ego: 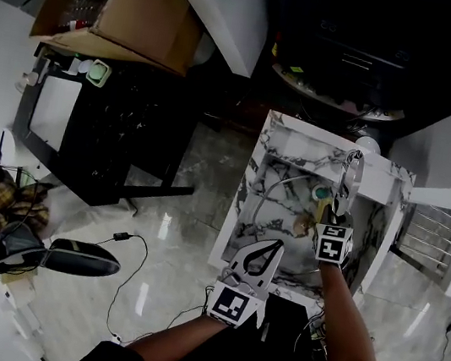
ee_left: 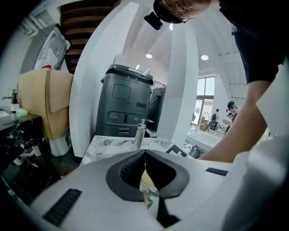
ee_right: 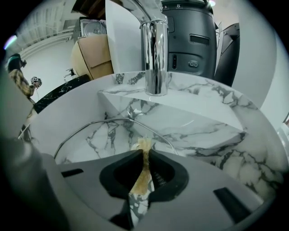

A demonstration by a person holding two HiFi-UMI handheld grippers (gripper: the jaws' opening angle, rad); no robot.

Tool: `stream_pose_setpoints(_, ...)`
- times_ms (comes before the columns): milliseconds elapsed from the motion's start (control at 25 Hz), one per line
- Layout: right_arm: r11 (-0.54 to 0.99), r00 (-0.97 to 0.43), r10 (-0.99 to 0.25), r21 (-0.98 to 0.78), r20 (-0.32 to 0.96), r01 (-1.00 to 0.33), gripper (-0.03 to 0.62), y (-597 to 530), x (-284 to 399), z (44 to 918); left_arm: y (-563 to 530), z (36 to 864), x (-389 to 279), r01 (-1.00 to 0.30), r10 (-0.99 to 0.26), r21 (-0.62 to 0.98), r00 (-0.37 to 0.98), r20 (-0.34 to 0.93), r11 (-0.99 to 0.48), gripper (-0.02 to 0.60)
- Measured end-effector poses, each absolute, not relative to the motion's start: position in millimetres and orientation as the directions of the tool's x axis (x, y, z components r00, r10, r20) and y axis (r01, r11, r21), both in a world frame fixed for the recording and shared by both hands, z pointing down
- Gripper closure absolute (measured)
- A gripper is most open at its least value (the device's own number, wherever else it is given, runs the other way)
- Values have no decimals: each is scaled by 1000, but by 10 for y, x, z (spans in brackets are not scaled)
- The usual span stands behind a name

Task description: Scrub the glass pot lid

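Down in the marble sink (ee_right: 203,131) lay the glass pot lid (ee_right: 99,135), below the chrome faucet (ee_right: 154,54). Over the lid, the right gripper (ee_right: 143,151) pinched a tan sponge (ee_right: 140,180); the left gripper (ee_left: 143,153) was clenched tip to tip, empty, at the sink's near edge

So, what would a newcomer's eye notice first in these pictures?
The white marble sink with dark veins stands out first, with the glass pot lid lying in its basin near a chrome tap. Next is the right gripper, shut on a thin tan scrub pad close to the lid.
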State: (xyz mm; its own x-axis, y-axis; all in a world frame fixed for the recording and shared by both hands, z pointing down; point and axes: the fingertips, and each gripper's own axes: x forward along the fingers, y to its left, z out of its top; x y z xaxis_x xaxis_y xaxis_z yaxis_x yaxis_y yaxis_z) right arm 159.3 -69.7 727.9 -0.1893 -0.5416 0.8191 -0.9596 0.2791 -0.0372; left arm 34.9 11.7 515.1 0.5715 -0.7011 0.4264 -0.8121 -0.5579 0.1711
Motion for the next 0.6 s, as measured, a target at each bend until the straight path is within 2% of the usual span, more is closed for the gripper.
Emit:
stream_pose_setpoints(280, 387, -195, -537, 35, 821, -921, 540, -614, 1655, 7272, 225, 5228, 434, -831, -722, 202, 551, 418, -518, 568)
stream_pose_setpoints(600, 414, -193, -518, 47, 833, -909, 540, -517, 1697, 7248, 288, 5154, 399, -845, -733, 196, 531, 425, -498, 568)
